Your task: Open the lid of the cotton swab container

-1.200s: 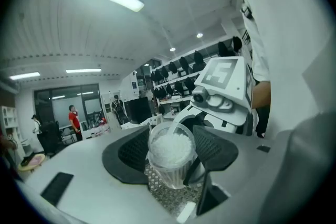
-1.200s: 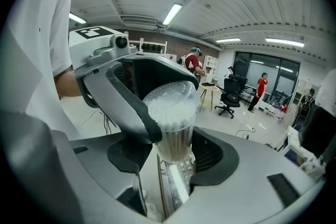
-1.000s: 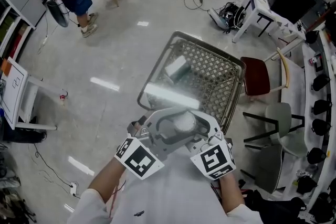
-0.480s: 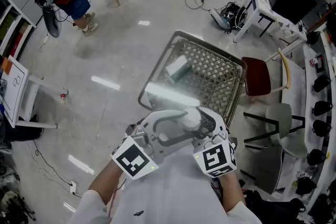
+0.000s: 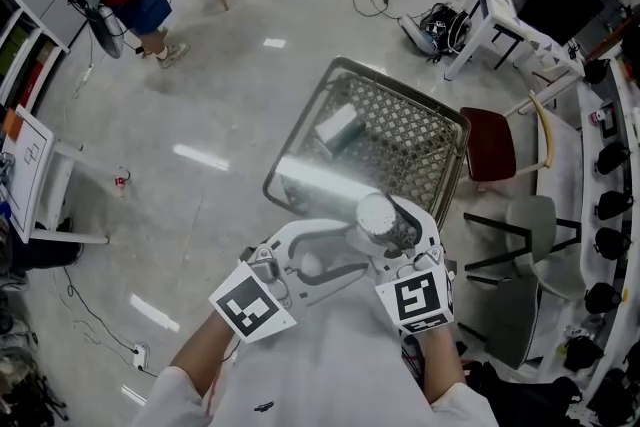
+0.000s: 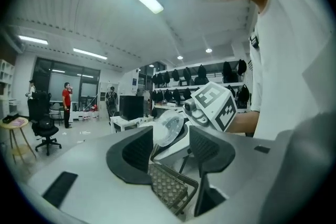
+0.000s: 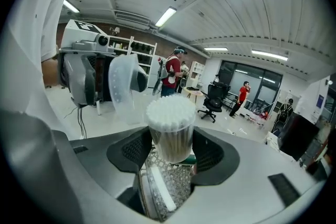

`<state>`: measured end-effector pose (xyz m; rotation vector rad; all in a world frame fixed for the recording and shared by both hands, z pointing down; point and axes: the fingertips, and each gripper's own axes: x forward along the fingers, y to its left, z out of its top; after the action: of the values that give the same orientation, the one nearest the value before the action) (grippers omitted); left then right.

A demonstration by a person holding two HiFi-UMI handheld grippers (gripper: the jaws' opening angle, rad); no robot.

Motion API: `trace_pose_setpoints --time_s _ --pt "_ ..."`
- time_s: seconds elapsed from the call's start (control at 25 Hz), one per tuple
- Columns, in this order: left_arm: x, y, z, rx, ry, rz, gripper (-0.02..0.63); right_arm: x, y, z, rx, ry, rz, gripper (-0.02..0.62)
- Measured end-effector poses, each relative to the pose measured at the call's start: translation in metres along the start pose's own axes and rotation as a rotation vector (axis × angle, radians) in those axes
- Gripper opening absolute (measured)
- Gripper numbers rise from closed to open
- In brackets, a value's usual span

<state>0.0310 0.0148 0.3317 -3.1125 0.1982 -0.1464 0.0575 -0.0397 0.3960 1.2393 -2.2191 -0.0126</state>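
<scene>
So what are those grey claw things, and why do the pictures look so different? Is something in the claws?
The claws are two grippers, like big tongs, and a person holds one in each hand. The picture from above comes from a camera on the person's head. It looks down at the floor, where a wire cart stands with a pale box inside. The two round-looking pictures come from a small camera riding on each gripper, looking along its jaws. The right gripper is clamped on a clear tub packed with cotton swabs. The tub is open. Its lid is up in the air between the jaws of the left gripper, which have just been closing. The black-and-white cubes are part of the grippers.
</scene>
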Motion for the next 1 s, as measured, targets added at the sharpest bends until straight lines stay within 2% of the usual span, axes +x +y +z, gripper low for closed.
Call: trace_pose_setpoints --time_s 0.16,0.44,0.6,0.68,0.8,1.0 --pt "-0.007 0.008 -0.002 -0.089 -0.039 0.047 0.212 -0.002 -0.001 -0.002 0.035 -0.028 -0.024 0.232" --pt "-0.023 0.034 -0.017 -0.236 -0.017 0.201 0.205 -0.009 -0.014 0.0 0.114 -0.069 -0.075 0.233" --pt "-0.03 0.042 -0.026 -0.251 0.011 0.277 0.113 -0.016 -0.023 -0.004 0.137 -0.081 -0.108 0.233" --pt "-0.03 0.043 -0.031 -0.248 0.023 0.299 0.099 -0.021 -0.029 -0.006 0.145 -0.089 -0.129 0.233" --pt "-0.033 0.048 -0.036 -0.26 0.038 0.348 0.043 -0.027 -0.037 -0.009 0.168 -0.107 -0.161 0.232" --pt "-0.037 0.058 -0.036 -0.261 0.023 0.436 0.018 -0.039 -0.046 -0.017 0.216 -0.13 -0.232 0.232"
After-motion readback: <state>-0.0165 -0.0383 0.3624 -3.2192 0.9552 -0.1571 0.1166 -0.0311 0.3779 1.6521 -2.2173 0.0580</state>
